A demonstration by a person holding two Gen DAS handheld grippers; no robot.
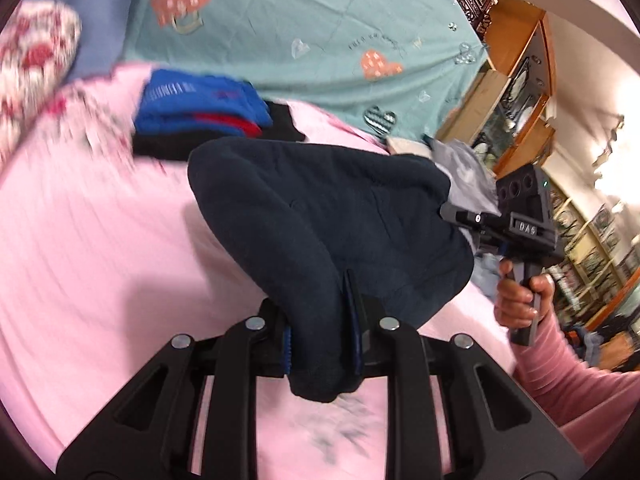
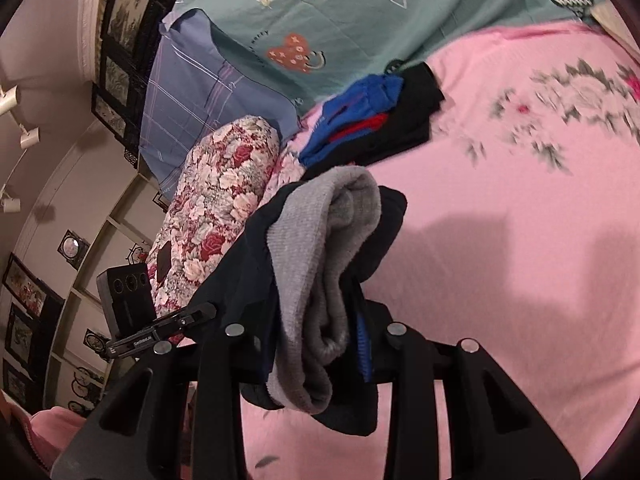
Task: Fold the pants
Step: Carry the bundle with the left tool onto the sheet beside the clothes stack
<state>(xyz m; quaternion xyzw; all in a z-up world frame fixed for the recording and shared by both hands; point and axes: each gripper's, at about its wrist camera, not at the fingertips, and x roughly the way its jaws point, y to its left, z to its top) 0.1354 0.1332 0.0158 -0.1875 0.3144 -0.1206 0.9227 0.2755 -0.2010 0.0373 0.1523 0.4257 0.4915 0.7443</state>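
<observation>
Dark navy pants (image 1: 320,224) with a grey lining hang in the air above the pink bedspread (image 1: 100,240), stretched between my two grippers. My left gripper (image 1: 324,344) is shut on one bunched end of the pants. My right gripper (image 2: 320,344) is shut on the other end, where the navy cloth (image 2: 240,280) and its grey lining (image 2: 332,240) are gathered. The right gripper also shows in the left wrist view (image 1: 476,220), pinching the far end of the pants. The left gripper's body shows in the right wrist view (image 2: 160,328).
A stack of folded blue, red and black clothes (image 1: 208,112) lies on the bedspread beyond the pants; it also shows in the right wrist view (image 2: 372,120). A floral pillow (image 2: 216,216) and a teal sheet (image 1: 320,32) lie further back. Wooden shelves (image 1: 516,92) stand beside the bed.
</observation>
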